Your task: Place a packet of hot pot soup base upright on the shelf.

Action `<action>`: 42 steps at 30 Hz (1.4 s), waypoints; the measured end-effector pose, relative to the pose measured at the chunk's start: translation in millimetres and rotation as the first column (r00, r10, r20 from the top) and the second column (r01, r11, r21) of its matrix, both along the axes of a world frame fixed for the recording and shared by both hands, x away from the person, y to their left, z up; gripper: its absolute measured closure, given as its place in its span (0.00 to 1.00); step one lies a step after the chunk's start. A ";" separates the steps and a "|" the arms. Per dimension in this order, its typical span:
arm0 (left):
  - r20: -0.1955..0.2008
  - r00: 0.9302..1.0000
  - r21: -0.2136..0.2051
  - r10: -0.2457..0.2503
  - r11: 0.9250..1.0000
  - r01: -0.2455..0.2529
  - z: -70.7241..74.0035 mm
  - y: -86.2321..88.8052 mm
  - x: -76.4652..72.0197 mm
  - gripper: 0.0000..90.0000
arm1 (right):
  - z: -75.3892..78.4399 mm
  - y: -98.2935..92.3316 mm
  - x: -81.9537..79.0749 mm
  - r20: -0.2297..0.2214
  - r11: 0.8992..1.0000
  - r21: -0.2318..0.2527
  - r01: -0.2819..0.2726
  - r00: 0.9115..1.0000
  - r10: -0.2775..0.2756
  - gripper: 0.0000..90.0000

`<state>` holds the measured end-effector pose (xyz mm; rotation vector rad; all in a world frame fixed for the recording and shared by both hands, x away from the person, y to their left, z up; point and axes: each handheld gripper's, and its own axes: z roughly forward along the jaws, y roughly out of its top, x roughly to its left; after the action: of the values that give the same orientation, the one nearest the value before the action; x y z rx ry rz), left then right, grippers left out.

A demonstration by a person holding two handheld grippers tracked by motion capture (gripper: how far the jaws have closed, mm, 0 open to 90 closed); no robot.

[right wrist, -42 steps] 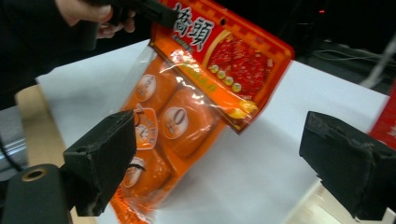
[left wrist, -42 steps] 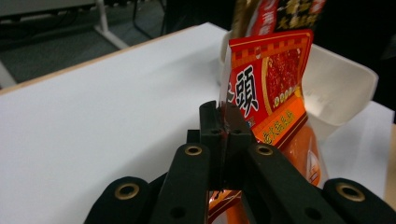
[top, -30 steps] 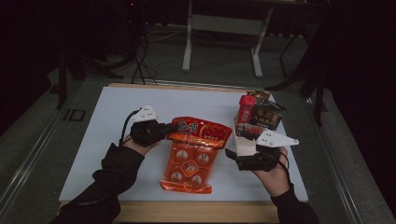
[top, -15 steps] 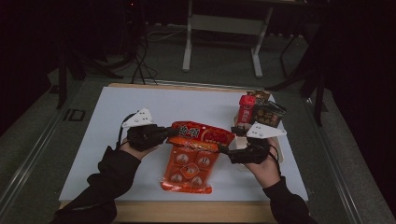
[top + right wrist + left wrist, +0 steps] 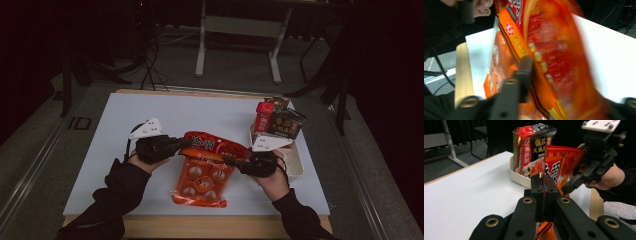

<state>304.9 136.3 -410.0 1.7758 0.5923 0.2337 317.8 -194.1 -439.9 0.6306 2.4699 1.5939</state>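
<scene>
Snack bag [image 5: 202, 172] lies on table [image 5: 100, 165], tray [image 5: 295, 162] at its right.

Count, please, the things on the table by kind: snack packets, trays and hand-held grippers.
Orange packet held by both grippers: 1
Packets standing in tray: 2, red and dark
White tray: 1
Grippers: 2, left, right
Total: 6

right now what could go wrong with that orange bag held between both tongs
The left tongs pinch only the thin top edge of the orange bag, so the film might slip out or tear if pulled. The right tongs have just been closing on the bag's other side; the blurred right gripper view leaves that hold unsure. The white tray of packets sits close beside them.
</scene>
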 end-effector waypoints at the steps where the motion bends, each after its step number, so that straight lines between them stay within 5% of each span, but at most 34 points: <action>1: -0.002 1.000 0.001 0.000 1.000 0.000 -0.2 0.6 -0.1 1.00 | 0.8 -0.8 0.2 -0.009 1.000 0.007 -0.013 1.000 0.013 0.89; 4: -0.001 1.000 0.005 0.000 1.000 0.000 -0.3 1.6 -0.9 1.00 | 2.9 -1.3 -1.6 -0.024 0.999 0.012 -0.040 0.999 0.041 1.00; 15: 0.027 0.999 -0.032 -0.021 0.999 0.022 20.1 6.5 -11.5 1.00 | 36.8 -0.6 -23.2 0.004 0.997 0.026 -0.070 0.998 0.070 1.00; 22: 0.072 0.996 -0.053 -0.045 0.997 0.049 27.5 7.4 -12.1 0.99 | 62.3 -6.0 -24.5 0.034 0.997 0.040 -0.062 0.998 0.061 1.00; 26: 0.053 0.997 -0.074 -0.061 0.995 0.065 28.3 6.2 -10.4 0.95 | 75.0 -9.3 -21.3 0.061 0.998 0.029 -0.059 0.996 0.057 1.00; 29: 0.051 0.996 -0.078 -0.069 0.994 0.073 27.0 4.1 -10.3 0.89 | 81.4 -11.5 -19.8 0.069 0.998 0.016 -0.060 0.996 0.059 1.00; 33: 0.074 0.995 -0.090 -0.065 0.993 0.071 25.7 3.2 -12.2 0.69 | 90.3 -16.0 -20.0 0.085 0.998 0.020 -0.054 0.995 0.053 1.00; 38: 0.041 0.997 -0.102 -0.064 0.992 0.068 23.1 3.5 -14.1 0.50 | 100.3 -23.9 -18.2 0.074 0.998 0.049 -0.043 0.996 0.040 1.00; 42: 0.008 0.998 -0.083 -0.063 0.994 0.063 16.6 -0.3 -15.9 0.18 | 116.4 -36.8 -17.6 0.088 0.996 0.090 -0.026 0.996 0.018 1.00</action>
<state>289.1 136.0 -393.3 1.7095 0.5337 0.1679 300.2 -230.9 -323.5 0.5346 2.3619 1.7118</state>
